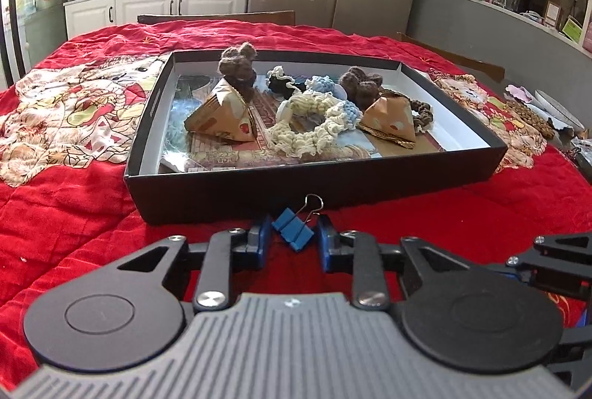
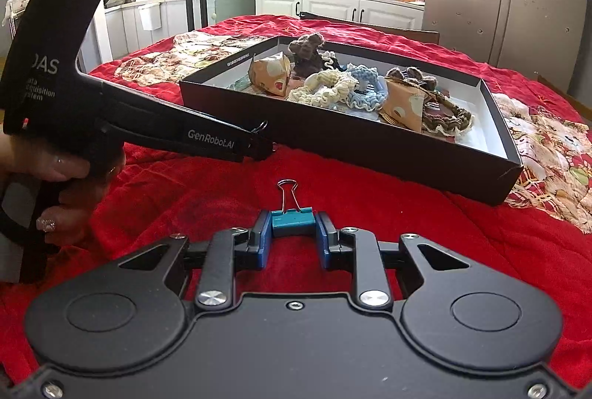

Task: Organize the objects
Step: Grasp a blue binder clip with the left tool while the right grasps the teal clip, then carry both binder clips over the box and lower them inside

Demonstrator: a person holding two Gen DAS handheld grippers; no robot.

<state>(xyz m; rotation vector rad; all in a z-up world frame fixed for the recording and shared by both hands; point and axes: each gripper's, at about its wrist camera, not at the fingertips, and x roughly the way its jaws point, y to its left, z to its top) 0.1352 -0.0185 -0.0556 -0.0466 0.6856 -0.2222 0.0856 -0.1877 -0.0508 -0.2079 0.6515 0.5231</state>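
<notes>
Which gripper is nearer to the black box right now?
Left. The left gripper, clamping a blue clip, has its tips almost at the box's front wall; the right gripper, clamping a teal clip, sits farther back over the red blanket.

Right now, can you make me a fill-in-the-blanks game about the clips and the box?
1. The right gripper grips a teal binder clip over the ___ quilt.
2. The left gripper grips a binder clip that is ___.
3. The cream crochet scrunchie lies inside the shallow ___ box.

Missing words: red, blue, black.
</notes>
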